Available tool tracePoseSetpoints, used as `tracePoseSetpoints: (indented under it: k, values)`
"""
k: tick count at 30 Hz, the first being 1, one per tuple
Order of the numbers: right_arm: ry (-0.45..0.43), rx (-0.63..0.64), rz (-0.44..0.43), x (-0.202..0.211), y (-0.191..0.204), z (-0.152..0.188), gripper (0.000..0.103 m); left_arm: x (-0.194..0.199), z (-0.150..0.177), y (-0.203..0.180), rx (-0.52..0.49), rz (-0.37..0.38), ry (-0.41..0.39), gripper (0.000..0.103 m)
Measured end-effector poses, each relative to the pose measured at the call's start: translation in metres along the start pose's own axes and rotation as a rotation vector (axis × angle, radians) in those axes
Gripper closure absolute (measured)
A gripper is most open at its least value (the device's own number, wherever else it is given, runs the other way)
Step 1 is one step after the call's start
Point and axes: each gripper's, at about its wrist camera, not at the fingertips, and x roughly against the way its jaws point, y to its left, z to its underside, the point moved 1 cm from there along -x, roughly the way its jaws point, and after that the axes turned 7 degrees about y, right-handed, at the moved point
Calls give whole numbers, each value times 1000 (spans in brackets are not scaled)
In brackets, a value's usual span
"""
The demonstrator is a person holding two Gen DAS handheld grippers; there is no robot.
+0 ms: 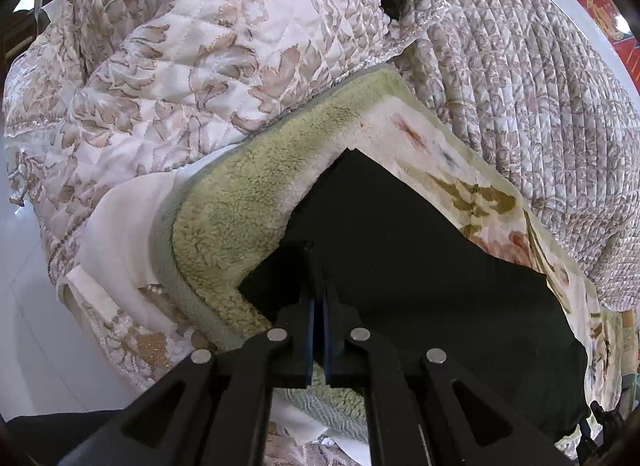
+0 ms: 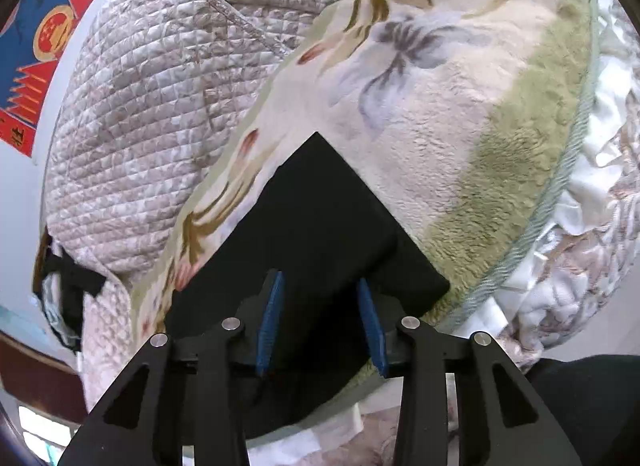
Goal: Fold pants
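One folded pants [image 2: 316, 221] corner — pointing away

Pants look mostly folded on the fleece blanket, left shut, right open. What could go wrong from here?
1. The left gripper is shut over the near edge of the black pants; if it has pinched cloth, pulling away could drag the fold open.
2. The right gripper is open astride the pants; closing may also catch the floral fleece blanket.
3. The blanket lies over lumpy quilts, so the stack could slump.
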Motion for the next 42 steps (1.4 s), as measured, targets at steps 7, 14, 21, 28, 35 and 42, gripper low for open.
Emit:
tracePoseSetpoints:
  k: [7, 14, 21, 28, 35, 42]
  values:
    - [-48, 72, 2, 3, 7, -5, 94, 17, -2, -1, 15, 27, -37, 99]
    - [-31, 64, 76, 12, 2, 0, 94, 8, 5, 2, 3, -27, 14, 99]
    - [-27, 61, 168, 7, 3, 2, 87, 10, 9, -1, -19, -51, 24, 97]
    - [-216, 185, 309, 37, 20, 0, 78, 43, -3, 0, -13, -122, -115, 93]
    - [-89, 544, 221, -19, 75, 15, 77, 18, -2, -43, -149, 12, -62, 83]
    - [-2, 584, 350, -54, 64, 19, 77, -12, 2, -49, -179, -37, 22, 84]
